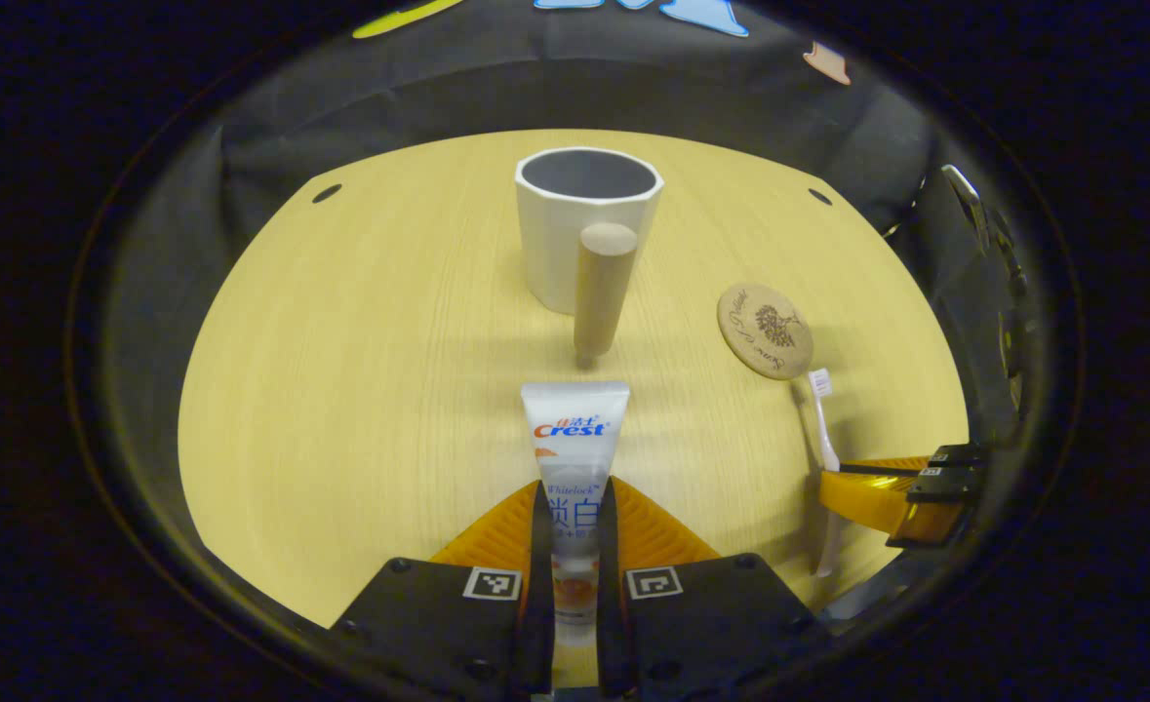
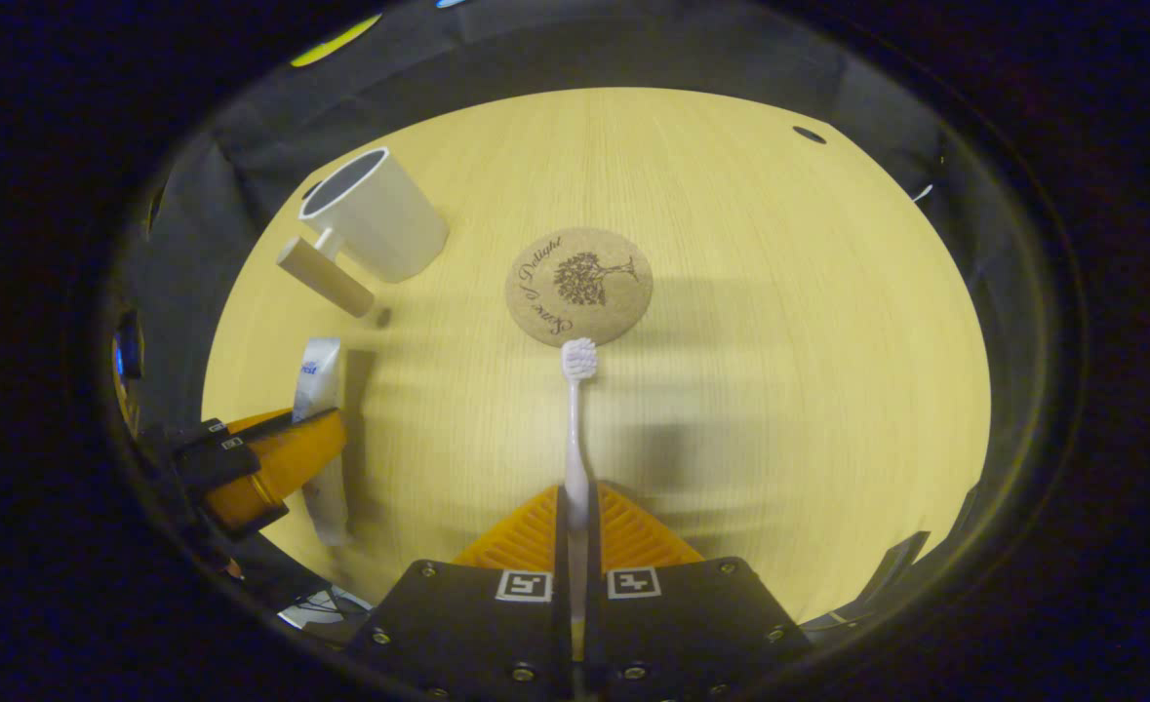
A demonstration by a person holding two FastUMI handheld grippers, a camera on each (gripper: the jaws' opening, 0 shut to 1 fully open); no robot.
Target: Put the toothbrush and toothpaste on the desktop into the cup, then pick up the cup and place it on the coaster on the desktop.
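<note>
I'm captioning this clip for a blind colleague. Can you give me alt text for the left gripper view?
The left gripper is shut on a toothpaste tube above a wooden desktop. Beyond stands an empty white cup with a wooden handle; a round coaster and a toothbrush lie right.

"Crest" on toothpaste [image 1: 575, 444]; "Peace of Delight" on coaster [image 2: 579, 286].

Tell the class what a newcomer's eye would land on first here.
Each gripper grips something: the left gripper clamps the white plastic toothpaste tube, the right gripper the slim white toothbrush. Beyond stand the white faceted cup with a wooden peg handle and the round cork coaster.
</note>
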